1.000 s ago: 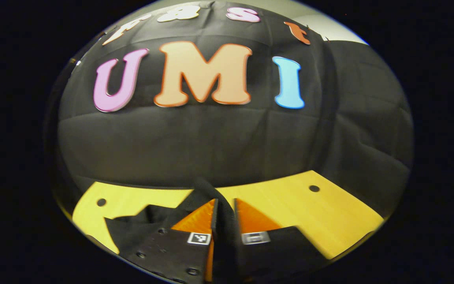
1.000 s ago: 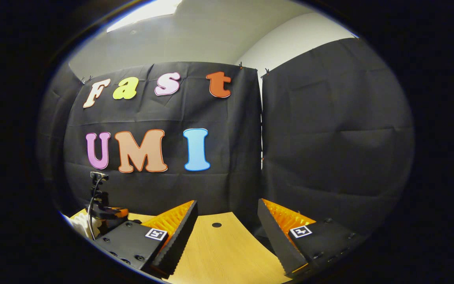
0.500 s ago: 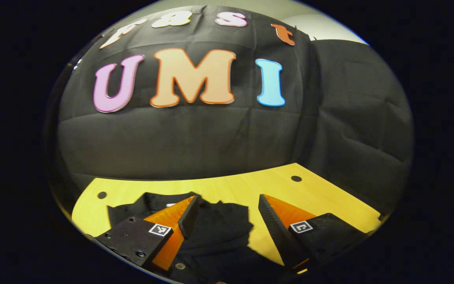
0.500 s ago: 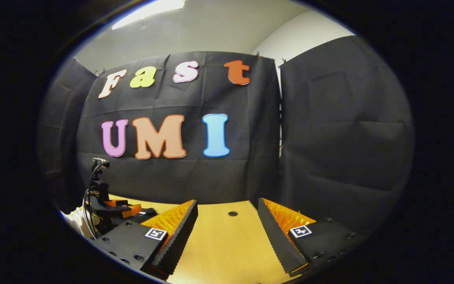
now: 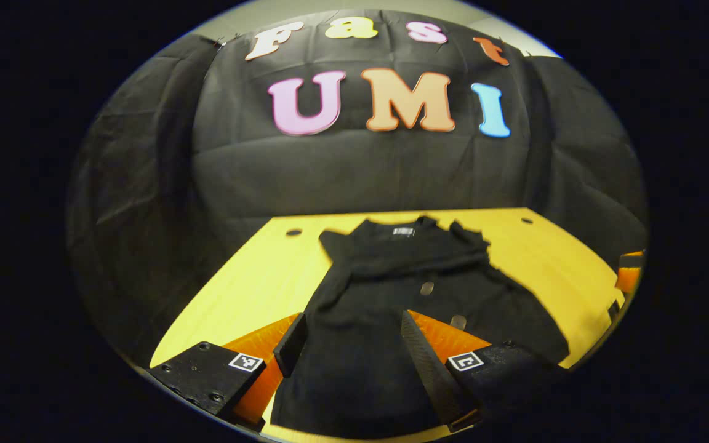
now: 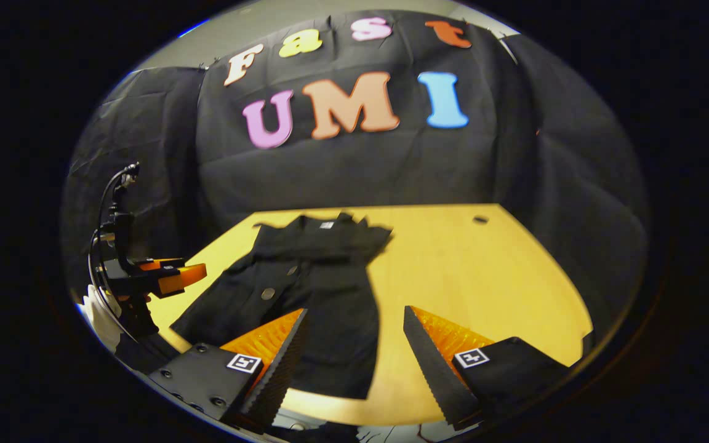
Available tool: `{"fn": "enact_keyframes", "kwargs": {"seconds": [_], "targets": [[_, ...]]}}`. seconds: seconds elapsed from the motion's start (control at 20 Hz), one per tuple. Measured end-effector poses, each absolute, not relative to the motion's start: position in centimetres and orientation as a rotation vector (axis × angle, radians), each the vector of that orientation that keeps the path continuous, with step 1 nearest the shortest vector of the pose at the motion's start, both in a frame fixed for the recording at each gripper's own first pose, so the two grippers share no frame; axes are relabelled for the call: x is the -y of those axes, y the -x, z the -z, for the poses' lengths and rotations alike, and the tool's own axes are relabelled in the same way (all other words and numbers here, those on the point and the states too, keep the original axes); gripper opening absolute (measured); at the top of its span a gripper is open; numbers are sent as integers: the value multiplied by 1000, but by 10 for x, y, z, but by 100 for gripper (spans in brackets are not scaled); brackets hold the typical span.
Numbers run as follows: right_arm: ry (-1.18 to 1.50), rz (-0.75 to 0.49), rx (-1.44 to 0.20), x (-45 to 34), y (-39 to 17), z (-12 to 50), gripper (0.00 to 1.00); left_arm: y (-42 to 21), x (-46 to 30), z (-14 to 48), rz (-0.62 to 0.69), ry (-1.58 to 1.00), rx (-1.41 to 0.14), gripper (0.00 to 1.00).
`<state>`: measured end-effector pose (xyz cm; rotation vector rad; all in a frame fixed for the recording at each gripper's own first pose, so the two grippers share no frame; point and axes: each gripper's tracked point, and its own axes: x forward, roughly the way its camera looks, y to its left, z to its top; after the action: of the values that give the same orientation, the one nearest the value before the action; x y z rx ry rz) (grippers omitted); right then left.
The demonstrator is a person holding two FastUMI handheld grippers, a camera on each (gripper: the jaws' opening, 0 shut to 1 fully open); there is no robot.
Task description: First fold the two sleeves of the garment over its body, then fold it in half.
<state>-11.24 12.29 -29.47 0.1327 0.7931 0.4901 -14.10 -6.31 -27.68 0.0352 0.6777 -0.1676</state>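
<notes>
A black garment (image 5: pixel 416 277) lies flat on the yellow wooden table (image 5: pixel 250 283), collar at the far end, hem toward me. Folded cloth lies across its chest, and buttons show down its front. My left gripper (image 5: pixel 354 354) hovers open over the near hem, with nothing between its fingers. In the right gripper view the garment (image 6: pixel 311 283) lies left of centre on the table (image 6: pixel 471 271). My right gripper (image 6: pixel 357 363) stands open above the garment's near right corner and holds nothing. The left gripper (image 6: pixel 164 275) shows at the far left, held by a gloved hand (image 6: pixel 99 307).
Black cloth walls close the table at the back and both sides. Small round holes (image 5: pixel 293 232) (image 6: pixel 480 219) mark the table's far corners. Bare wood lies to the right of the garment in the right gripper view. An orange part (image 5: pixel 628 271) shows at the right edge.
The left gripper, shut on black cloth a second ago, has opened and let it go. Both grippers have pulled back and tilted down, bringing the whole garment into sight.
</notes>
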Motion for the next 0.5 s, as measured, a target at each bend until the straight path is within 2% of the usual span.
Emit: {"fn": "enact_keyframes", "kwargs": {"seconds": [0.2, 0.25, 0.3, 0.35, 0.4, 0.5], "targets": [[-64, -488, -918, -148, 143, 357, 98, 197, 37, 308, 153, -1, -786, 93], [-58, -466, -950, -148, 147, 371, 93, 207, 32, 317, 153, 1, -812, 93], [-61, -449, -986, -148, 154, 385, 98, 218, 27, 328, 150, 5, -852, 93], [-48, -439, -981, -146, 155, 388, 94, 226, 24, 339, 149, 10, -888, 94], [-71, -422, -928, -147, 145, 382, 94, 230, 22, 348, 145, 7, -918, 94], [-47, -428, -955, -145, 152, 392, 94, 229, 24, 347, 152, -32, -903, 95]]}}
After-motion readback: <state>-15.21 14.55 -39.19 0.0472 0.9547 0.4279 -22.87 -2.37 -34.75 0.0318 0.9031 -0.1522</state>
